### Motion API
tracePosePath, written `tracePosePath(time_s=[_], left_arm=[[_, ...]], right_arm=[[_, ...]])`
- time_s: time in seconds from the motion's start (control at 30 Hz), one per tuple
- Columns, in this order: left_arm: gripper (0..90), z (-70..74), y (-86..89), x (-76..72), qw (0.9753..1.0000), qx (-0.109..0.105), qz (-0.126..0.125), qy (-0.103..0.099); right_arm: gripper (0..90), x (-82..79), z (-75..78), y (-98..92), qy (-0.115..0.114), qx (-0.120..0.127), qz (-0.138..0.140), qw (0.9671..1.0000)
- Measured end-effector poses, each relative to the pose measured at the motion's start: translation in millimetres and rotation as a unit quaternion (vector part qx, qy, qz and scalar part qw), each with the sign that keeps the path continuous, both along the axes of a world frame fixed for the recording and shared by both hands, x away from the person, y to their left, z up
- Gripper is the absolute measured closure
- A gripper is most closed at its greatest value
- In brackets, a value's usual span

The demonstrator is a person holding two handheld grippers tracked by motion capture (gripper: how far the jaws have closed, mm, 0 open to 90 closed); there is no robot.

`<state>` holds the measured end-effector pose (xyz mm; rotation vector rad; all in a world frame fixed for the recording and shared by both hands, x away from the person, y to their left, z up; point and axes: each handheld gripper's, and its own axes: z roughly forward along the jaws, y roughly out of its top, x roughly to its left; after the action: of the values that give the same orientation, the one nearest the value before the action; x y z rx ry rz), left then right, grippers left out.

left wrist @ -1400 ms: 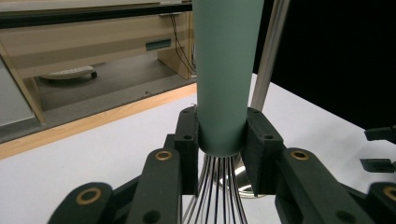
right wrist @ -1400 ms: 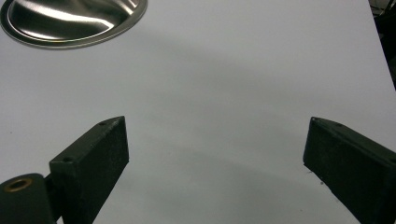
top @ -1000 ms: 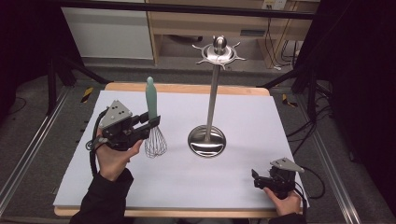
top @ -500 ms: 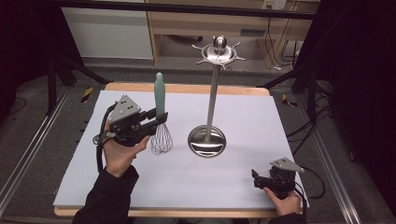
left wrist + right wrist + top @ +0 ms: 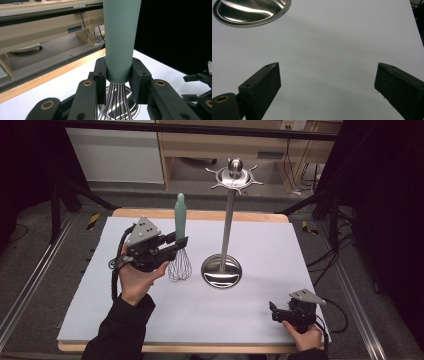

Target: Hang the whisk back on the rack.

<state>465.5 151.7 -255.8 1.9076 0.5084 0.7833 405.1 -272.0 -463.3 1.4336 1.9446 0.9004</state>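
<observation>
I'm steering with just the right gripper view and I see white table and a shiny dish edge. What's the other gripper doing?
Observer: The left gripper is shut on a whisk, pinching the bottom of its green handle.
Operator: Is the whisk lying down?
Observer: No, it stands upright, wires down, handle up.
Operator: What's that shiny dish?
Observer: It's the round base of a tall metal stand, with hooks around its top.
Operator: Is my gripper near it?
Observer: The right gripper sits apart from it, open, near the table's front corner.
</observation>
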Motion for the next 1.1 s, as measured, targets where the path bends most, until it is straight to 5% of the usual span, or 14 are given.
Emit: tracePosePath(time_s=[1.1], left_arm=[[68.9, 14.1, -37.6, 24.0, 0.9995, 0.031, -0.002, 0.01]], right_arm=[[7.4, 0.5, 0.0, 0.0, 0.0, 0.0, -0.003, 1.0]])
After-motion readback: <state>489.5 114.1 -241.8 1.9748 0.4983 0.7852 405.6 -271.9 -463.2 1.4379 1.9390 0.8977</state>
